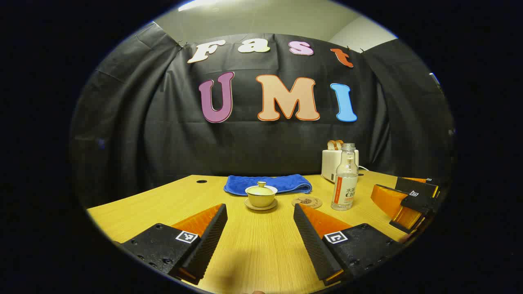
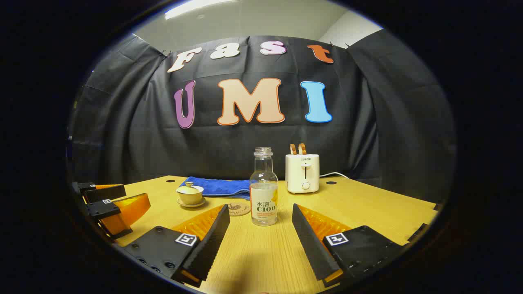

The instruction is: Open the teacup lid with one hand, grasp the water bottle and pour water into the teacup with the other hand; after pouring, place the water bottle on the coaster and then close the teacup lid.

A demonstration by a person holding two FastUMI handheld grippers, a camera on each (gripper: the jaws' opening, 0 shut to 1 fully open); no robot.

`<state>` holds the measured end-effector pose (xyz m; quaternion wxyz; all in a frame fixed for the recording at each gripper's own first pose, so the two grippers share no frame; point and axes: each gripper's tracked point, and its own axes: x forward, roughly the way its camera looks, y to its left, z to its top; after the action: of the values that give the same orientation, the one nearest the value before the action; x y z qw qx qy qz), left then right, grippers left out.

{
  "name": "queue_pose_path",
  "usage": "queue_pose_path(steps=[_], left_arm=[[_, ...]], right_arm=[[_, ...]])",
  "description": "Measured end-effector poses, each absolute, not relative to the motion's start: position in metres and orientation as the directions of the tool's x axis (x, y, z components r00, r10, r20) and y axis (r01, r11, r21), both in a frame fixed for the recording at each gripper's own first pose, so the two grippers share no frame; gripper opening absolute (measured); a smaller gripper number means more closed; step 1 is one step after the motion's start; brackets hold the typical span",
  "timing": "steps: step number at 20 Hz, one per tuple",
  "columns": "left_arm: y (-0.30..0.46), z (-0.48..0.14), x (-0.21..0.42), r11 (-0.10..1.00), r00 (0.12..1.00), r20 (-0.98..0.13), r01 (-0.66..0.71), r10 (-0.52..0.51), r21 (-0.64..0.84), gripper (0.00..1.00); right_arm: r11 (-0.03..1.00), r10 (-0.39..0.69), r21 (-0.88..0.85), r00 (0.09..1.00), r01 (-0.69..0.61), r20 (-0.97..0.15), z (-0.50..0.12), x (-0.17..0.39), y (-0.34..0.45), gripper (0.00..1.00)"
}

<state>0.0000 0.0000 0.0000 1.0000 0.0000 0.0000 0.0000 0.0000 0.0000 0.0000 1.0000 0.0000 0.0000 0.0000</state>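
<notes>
Wooden table: bears lidded teacup, coaster, water bottle.
Left gripper: spread wide, holding nothing.
Right gripper: spread wide, holding nothing.

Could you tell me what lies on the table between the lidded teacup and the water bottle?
The round coaster, lying flat between the teacup and the water bottle in the left gripper view.

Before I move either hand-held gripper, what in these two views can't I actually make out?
- Teacup contents: its lid is on, hiding the inside in both views.
- Water bottle level: the glass is clear, so it cannot be judged in either view.
- Coaster: in the right gripper view the bottle and the right hand-held gripper's finger cover part of it.
- Left hand-held gripper: cut off by the right gripper view's left edge.
</notes>
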Motion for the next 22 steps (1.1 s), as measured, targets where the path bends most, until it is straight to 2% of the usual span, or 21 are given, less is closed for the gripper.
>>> queue_pose_path(steps=[22], left_arm=[[0.0, 0.0001, -0.0005, 1.0, 1.0, -0.002, 0.002, -0.002, 0.0, 0.96]], right_arm=[[1.0, -0.015, -0.002, 1.0, 0.015, 0.0, 0.0008, -0.0011, -0.0023, 0.97]])
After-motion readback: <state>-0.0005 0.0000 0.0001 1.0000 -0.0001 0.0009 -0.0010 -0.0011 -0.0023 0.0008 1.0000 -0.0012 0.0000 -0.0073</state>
